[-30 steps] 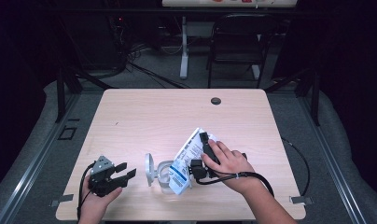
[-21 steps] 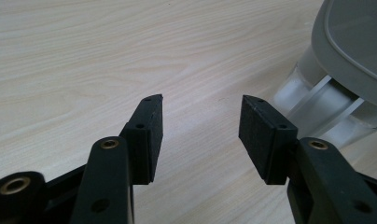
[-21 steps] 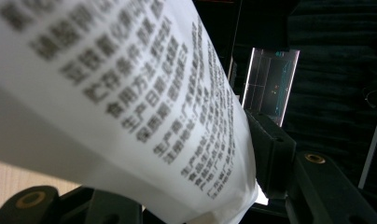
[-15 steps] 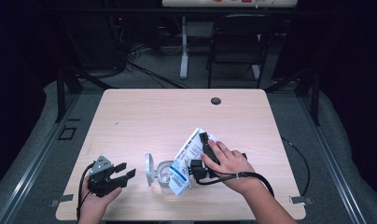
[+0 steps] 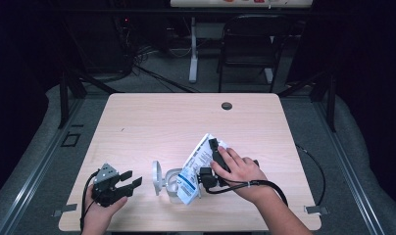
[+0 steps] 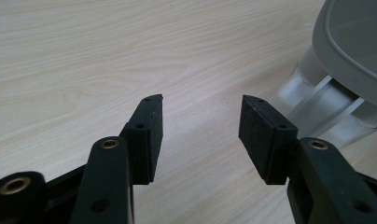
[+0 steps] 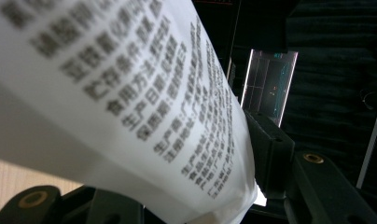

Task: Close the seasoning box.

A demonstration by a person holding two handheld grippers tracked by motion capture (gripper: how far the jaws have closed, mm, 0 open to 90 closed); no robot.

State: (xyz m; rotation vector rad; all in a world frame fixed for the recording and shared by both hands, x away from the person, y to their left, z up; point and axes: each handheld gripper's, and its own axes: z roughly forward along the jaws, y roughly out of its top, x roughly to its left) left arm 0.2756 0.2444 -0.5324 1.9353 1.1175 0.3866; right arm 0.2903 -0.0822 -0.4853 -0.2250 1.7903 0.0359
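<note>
Right gripper: clamping the white printed bag, jaws pressed onto its near corner; in the right gripper view the bag is draping across the left jaw with its black print blurred and close. The person's right hand is lying over the tool, cable trailing off toward the table's right edge.

Bag: tilting mouth-down over the small clear container, its lower end touching or just inside the rim; which, I cannot tell. Contents passing out are not discernible.

Container: standing at the near middle of the wooden table, its round grey lid hinged open and upright on the left side.

Left gripper: spread wide, holding nothing, resting near the table's front-left, aimed at the container; in the left gripper view the lid is sitting just past the right jaw.

Change over the last second: none that I can see; both grippers, bag and container are staying put. My reading is that the pour is holding steady, neither begun afresh nor finished.
</note>
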